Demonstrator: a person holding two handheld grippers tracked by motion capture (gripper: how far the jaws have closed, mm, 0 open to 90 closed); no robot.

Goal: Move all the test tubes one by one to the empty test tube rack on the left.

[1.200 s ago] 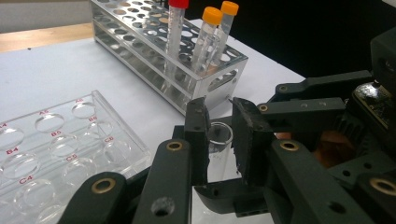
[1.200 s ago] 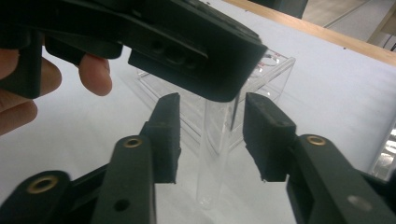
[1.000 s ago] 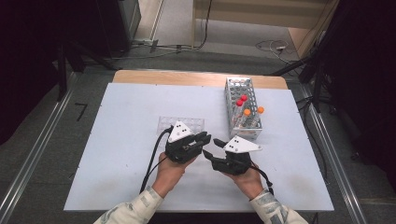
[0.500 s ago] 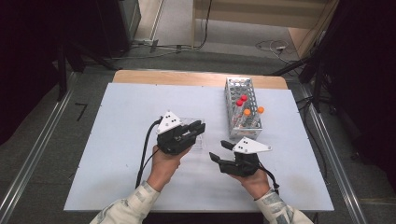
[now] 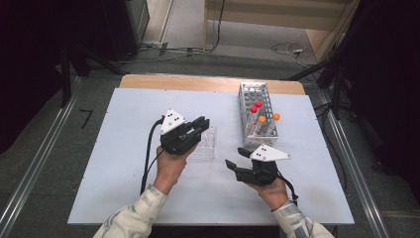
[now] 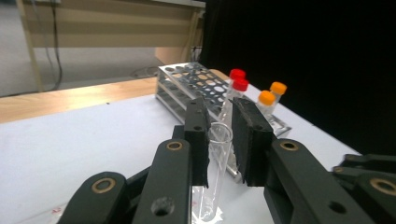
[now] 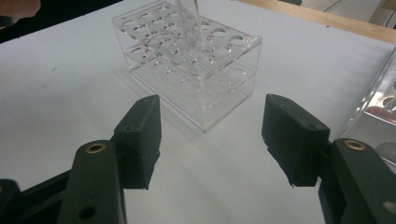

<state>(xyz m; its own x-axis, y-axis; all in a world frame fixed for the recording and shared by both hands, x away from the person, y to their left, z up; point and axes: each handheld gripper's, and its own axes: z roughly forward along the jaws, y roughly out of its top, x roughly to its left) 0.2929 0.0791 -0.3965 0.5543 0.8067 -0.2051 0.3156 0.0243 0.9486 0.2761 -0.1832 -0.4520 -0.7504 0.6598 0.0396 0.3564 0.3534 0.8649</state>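
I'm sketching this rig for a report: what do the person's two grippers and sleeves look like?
Both the left gripper and the right gripper are black, each with two blocky jaws on brass-pinned links, a pale three-cornered plate with dark dots on top and a trailing black cable. The sleeves are light and patterned.

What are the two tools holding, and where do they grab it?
The left tool pinches a clear empty test tube just below its open rim, its bottom in the clear plastic rack. The right tool holds nothing.
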